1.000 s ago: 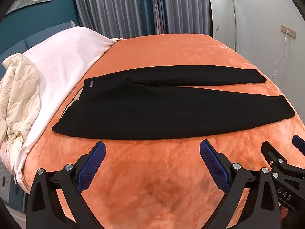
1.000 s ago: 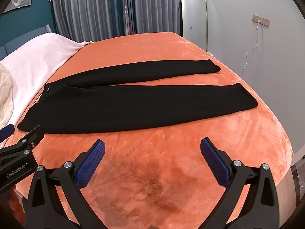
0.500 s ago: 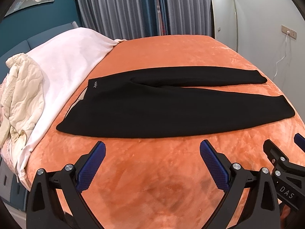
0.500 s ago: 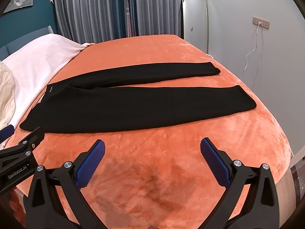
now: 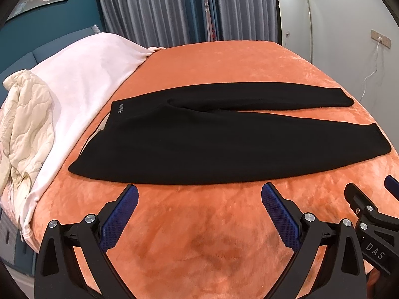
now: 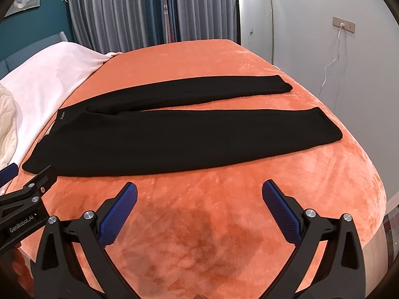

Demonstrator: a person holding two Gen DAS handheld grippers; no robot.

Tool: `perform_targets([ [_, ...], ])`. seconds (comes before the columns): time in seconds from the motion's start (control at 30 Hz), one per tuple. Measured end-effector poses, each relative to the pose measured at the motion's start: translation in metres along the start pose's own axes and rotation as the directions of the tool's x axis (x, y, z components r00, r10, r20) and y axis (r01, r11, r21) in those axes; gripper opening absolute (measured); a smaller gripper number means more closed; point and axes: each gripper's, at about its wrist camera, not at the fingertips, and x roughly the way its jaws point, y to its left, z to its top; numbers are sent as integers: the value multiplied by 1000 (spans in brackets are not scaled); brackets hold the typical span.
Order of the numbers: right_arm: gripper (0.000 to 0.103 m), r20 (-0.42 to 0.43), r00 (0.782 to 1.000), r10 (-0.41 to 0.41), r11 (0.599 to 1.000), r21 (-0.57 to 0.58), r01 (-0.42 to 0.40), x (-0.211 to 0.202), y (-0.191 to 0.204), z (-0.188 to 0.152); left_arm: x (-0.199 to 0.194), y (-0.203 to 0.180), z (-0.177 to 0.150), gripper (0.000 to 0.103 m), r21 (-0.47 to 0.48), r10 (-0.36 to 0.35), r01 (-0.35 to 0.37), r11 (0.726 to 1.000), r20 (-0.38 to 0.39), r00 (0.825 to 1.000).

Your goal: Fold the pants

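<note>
Black pants lie flat on the orange bed cover, waistband to the left, both legs spread apart toward the right. They also show in the right wrist view. My left gripper is open and empty, hovering just short of the pants' near edge. My right gripper is open and empty, also just short of that edge, further right. Each gripper shows at the other view's side edge.
A white blanket covers the bed's left end, with a cream quilted bundle beside it. Curtains and a mirror stand behind. The bed's right edge drops off near a wall.
Both grippers have moved slightly forward toward the pants; the near edge now sits closer to the fingertips. Both stay open. The pants have not moved.
</note>
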Motion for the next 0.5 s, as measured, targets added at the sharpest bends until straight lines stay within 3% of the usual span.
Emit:
perform_targets([
  [0.27,98,-39,999,37,999,8,-37,29,-27,13,22,0,6,97,9,-3,3,1000,-23,1000],
  [0.4,98,4,1000,10,1000,16,-10,52,-74,61,37,2,17,97,6,-5,5,1000,-18,1000],
  [0.5,98,29,999,-40,999,10,39,85,-118,118,49,4,30,97,-17,-21,20,1000,-1,1000],
])
